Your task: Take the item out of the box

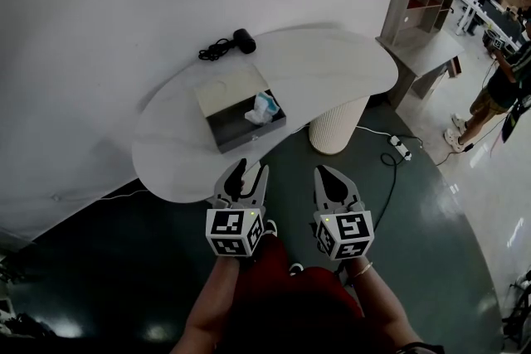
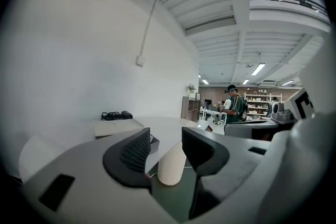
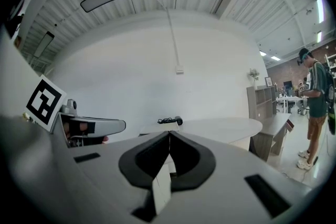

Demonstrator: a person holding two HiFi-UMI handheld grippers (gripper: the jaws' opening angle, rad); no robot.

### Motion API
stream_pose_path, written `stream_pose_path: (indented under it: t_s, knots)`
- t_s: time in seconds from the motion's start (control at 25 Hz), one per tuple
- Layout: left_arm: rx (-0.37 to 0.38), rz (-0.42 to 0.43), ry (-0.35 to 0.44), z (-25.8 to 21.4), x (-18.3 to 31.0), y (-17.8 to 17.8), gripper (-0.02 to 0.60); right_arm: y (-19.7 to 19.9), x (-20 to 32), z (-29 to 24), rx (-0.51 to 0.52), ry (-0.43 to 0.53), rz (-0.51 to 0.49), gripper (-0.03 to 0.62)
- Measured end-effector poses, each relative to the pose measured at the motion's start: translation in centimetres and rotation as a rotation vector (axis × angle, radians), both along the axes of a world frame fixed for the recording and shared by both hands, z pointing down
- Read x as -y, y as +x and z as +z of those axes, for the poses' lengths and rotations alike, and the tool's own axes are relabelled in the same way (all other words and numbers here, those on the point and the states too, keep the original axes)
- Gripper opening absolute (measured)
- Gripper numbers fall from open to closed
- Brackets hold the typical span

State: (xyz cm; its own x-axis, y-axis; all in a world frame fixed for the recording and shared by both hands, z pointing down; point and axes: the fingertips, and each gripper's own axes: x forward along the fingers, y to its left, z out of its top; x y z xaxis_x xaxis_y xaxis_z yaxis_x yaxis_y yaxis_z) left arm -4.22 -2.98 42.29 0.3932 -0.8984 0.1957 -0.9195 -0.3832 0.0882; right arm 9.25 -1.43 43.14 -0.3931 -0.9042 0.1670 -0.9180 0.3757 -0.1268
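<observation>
Head view: left gripper [image 1: 249, 170] has its fingers spread with nothing between them. Right gripper [image 1: 325, 172] has its fingers pressed together, empty. Both hang short of the table [image 1: 332, 62] edge, side by side, which looks like a ready pose before reaching in. The box [image 1: 249, 135] sits just ahead of the left fingertips, lid laid open flat, so the contents are reachable from above. The item [image 1: 263, 108], pale blue and white, is inside the box at the end ahead of the gap between the two grippers, untouched. A cable bundle [image 1: 224, 47] lies well beyond the box, far from both sets of fingers.

Left gripper view: fingers [image 2: 135, 152] clearly apart. Only the table pedestal [image 2: 172, 165] shows through the gap, far off, not gripped. Box is ahead and to the left of the fingertips. Probably the spread is for the grab.

Right gripper view: tips meet in a closed seam, gripping nothing. Cable bundle is straight ahead above the tips, left gripper off to the left.

Count: two grippers, one box, one item, one cable bundle, one table, one bystander [image 1: 498, 87] well off to the right.
</observation>
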Motion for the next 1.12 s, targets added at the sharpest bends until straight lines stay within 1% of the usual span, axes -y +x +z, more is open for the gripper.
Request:
stream_pose_path:
  t_s: [0.2, 0.36, 0.68, 0.96, 1.12]
  knots:
    - [-0.005, -0.002, -0.005, 0.3, 2.4, -0.6, 0.169, -0.5, 2.3, 0.2, 0.000, -0.005, 0.005, 0.015]
    - [0.007, 0.004, -0.018, 0.9, 4.4, -0.7, 0.172, -0.8, 4.2, 0.7, 0.003, -0.016, 0.009, 0.015]
    - [0.026, 0.008, -0.068, 2.1, 8.5, -1.5, 0.173, -1.8, 7.9, 1.2, 0.009, -0.037, 0.015, 0.015]
    - [0.044, 0.043, -0.083, 2.7, 12.0, -1.8, 0.179, -2.4, 11.1, 1.3, 0.001, -0.042, 0.035, 0.015]
    - [0.083, 0.065, -0.078, 2.8, 13.6, -2.1, 0.181, -2.9, 12.7, 1.1, -0.004, -0.042, 0.049, 0.015]
